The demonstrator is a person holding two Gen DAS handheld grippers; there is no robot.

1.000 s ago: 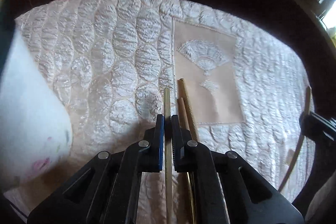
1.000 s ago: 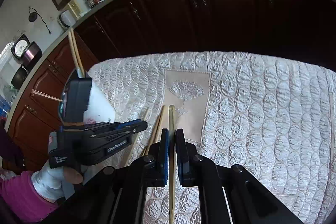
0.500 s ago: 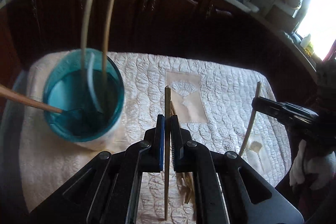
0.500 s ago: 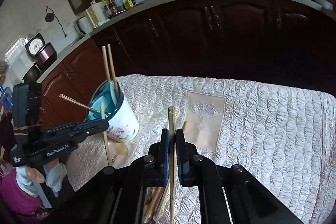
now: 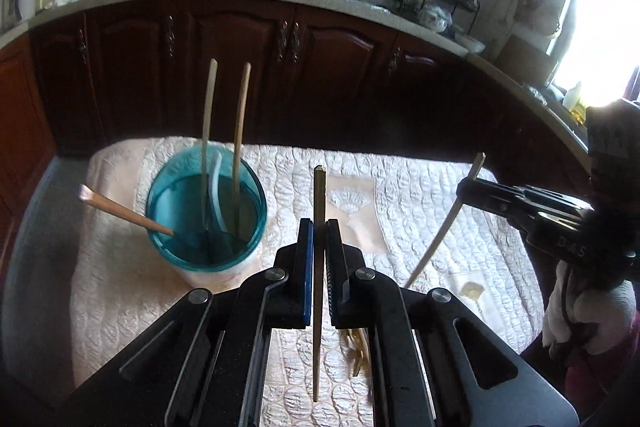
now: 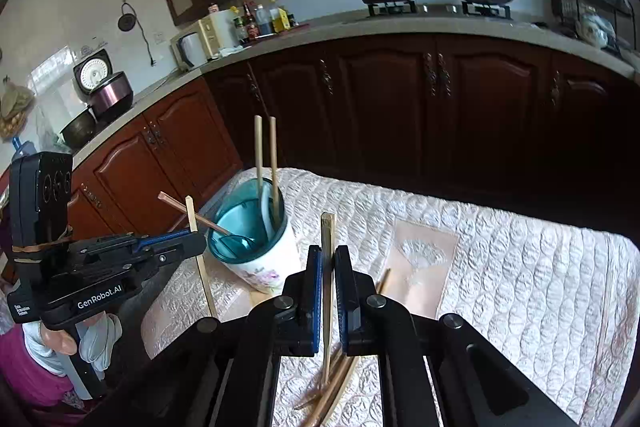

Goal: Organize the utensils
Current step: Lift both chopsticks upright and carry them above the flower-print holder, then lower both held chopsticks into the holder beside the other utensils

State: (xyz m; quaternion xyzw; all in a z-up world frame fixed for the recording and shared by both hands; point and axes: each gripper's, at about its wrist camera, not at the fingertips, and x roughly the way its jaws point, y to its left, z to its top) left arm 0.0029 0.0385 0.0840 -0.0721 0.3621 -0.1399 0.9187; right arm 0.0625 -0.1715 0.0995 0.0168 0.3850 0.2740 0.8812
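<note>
Over the quilted cloth (image 5: 420, 195) that covers the table, the left gripper (image 5: 316, 239) is pinched on a single chopstick (image 5: 319, 203), which stands between the two pads with its blunt end poking up past the fingertips and its thin end hanging below them. Seen from the right wrist camera, that same gripper (image 6: 192, 241) sits at the left, level with the rim of the cup, with its chopstick (image 6: 201, 259) crossing the jaws almost upright.

At the right, the right gripper (image 6: 328, 267) is likewise closed on its own chopstick (image 6: 328, 239), held upright between the pads; from the left wrist camera this gripper (image 5: 466, 187) reaches in from the right edge, the stick (image 5: 444, 227) slanting down towards the cloth.

Left of centre stands the cup (image 5: 206, 215), white with a flower print outside and teal inside. Two chopsticks (image 5: 208, 115) stand upright in it, a third stick (image 5: 124, 213) leans out to the left, and a white spoon handle (image 5: 216, 183) rests against the inner wall.

Near the camera, under the right gripper, a loose heap of chopsticks (image 6: 336, 383) lies on the cloth. Far behind runs a counter (image 6: 400, 23) with a pot and a wok on a stove.
</note>
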